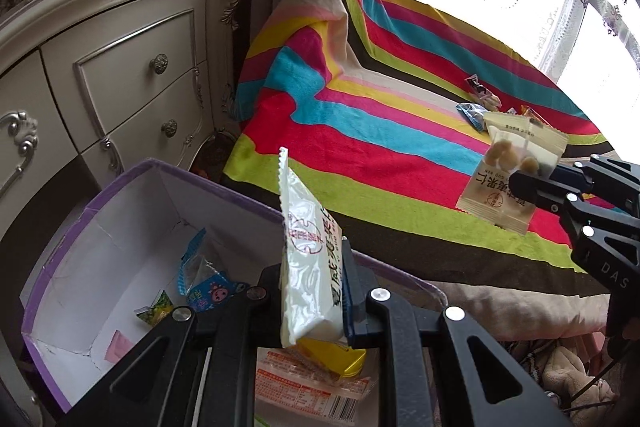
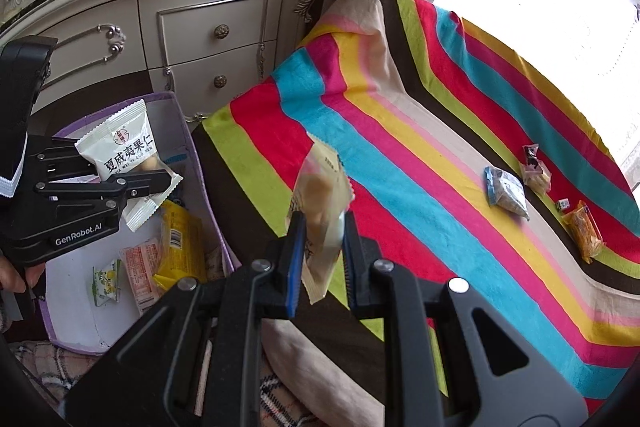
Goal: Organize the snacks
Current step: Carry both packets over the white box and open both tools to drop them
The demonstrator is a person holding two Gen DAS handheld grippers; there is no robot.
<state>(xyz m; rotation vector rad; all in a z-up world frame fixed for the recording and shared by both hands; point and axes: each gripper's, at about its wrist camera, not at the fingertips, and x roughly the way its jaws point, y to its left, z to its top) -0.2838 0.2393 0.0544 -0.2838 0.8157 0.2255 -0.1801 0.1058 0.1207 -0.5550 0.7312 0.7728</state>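
My left gripper (image 1: 316,267) is shut on a white nut packet (image 1: 308,227), held upright over the near rim of a purple-edged box (image 1: 120,211). From the right wrist view, that left gripper (image 2: 168,181) and its white packet (image 2: 120,151) hang above the box (image 2: 200,187). My right gripper (image 2: 323,223) is shut on a beige nut packet (image 2: 320,187) above the striped blanket (image 2: 420,187), to the right of the box. The left wrist view shows the right gripper (image 1: 520,179) at the right edge with its beige packet (image 1: 516,171).
The box holds a yellow packet (image 2: 180,243), a red-and-white packet (image 2: 138,267), a small green one (image 2: 106,281) and a blue one (image 1: 204,279). A blue packet (image 2: 506,191), a black-and-white one (image 2: 534,167) and an orange one (image 2: 586,233) lie on the blanket. A cream dresser (image 2: 208,27) stands behind.
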